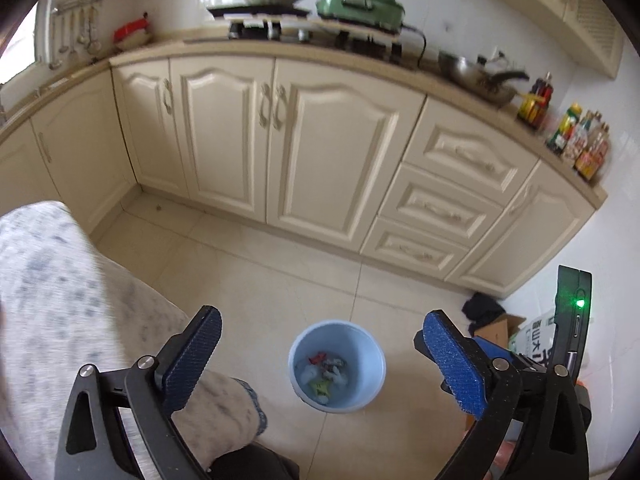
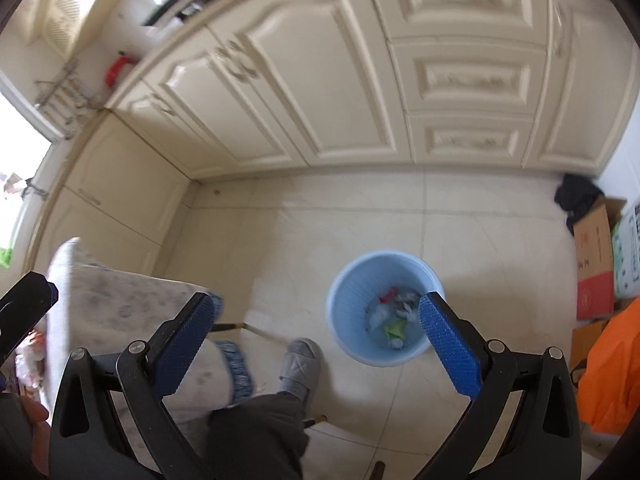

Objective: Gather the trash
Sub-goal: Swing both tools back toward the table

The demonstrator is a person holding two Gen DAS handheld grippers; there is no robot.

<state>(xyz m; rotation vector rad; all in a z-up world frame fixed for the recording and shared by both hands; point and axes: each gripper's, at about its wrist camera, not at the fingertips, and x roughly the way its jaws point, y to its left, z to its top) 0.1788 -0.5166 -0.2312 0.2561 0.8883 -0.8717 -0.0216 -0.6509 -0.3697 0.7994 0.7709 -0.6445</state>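
A light blue trash bin [image 1: 337, 366] stands on the tiled floor, with crumpled white, red and green trash [image 1: 325, 376] inside. My left gripper [image 1: 320, 354] is open and empty, held above the bin, which shows between its blue pads. In the right wrist view the bin [image 2: 385, 308] sits ahead and to the right, the trash [image 2: 394, 314] visible inside. My right gripper [image 2: 316, 330] is open and empty above the floor, its right pad [image 2: 448, 348] overlapping the bin's rim.
Cream cabinets [image 1: 280, 136] line the far wall under a counter with a wok [image 1: 476, 76] and bottles [image 1: 580, 142]. A cloth-covered table edge [image 1: 60, 300] is at left. Cardboard boxes [image 2: 596, 256], an orange bag [image 2: 612, 364] and a dark cloth [image 2: 578, 196] sit at right. The person's slippered foot [image 2: 300, 364] is beside the bin.
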